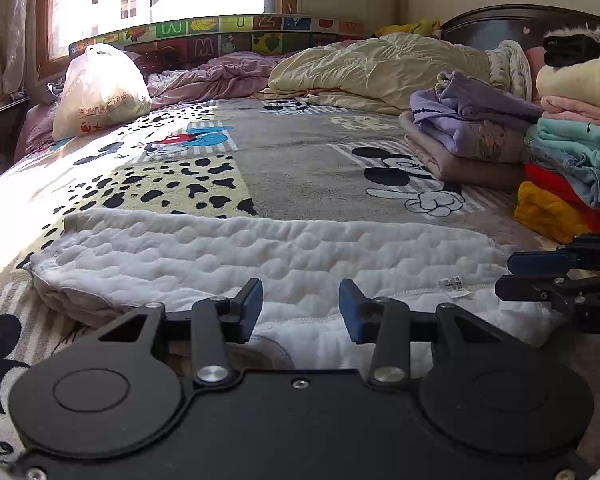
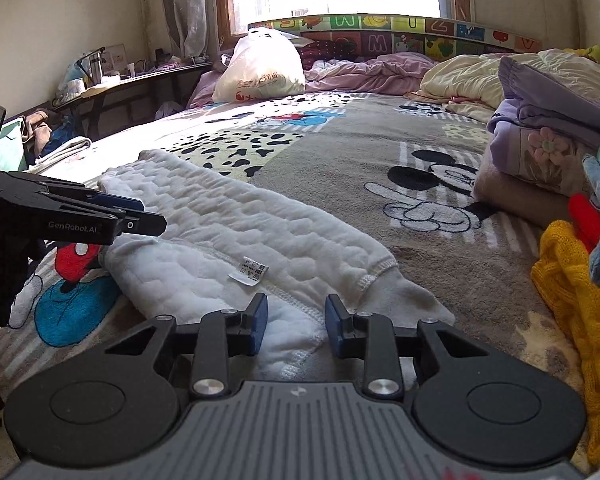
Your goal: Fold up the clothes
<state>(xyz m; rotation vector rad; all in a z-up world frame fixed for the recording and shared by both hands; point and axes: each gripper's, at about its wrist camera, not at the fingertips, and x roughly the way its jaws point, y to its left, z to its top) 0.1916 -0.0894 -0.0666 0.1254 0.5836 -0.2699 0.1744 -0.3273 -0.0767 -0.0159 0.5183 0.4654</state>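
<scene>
A white quilted garment (image 1: pixel 260 256) lies flat across the near part of the bed, folded into a long strip, with a small care label (image 1: pixel 452 284) near its right end. It also shows in the right wrist view (image 2: pixel 240 220), label (image 2: pixel 249 270) up. My left gripper (image 1: pixel 301 308) is open and empty, just over the garment's near edge; it shows at the left in the right wrist view (image 2: pixel 148 216). My right gripper (image 2: pixel 295 320) is open and empty over the garment's right near corner; it shows at the right edge of the left wrist view (image 1: pixel 508 276).
Stacks of folded clothes (image 1: pixel 572 148) stand at the right, with a purple pile (image 2: pixel 548 120) and a yellow knit (image 2: pixel 568 292). A white plastic bag (image 1: pixel 100 88) and crumpled quilts (image 1: pixel 380 68) lie at the far side. A Mickey blanket (image 1: pixel 300 152) covers the bed.
</scene>
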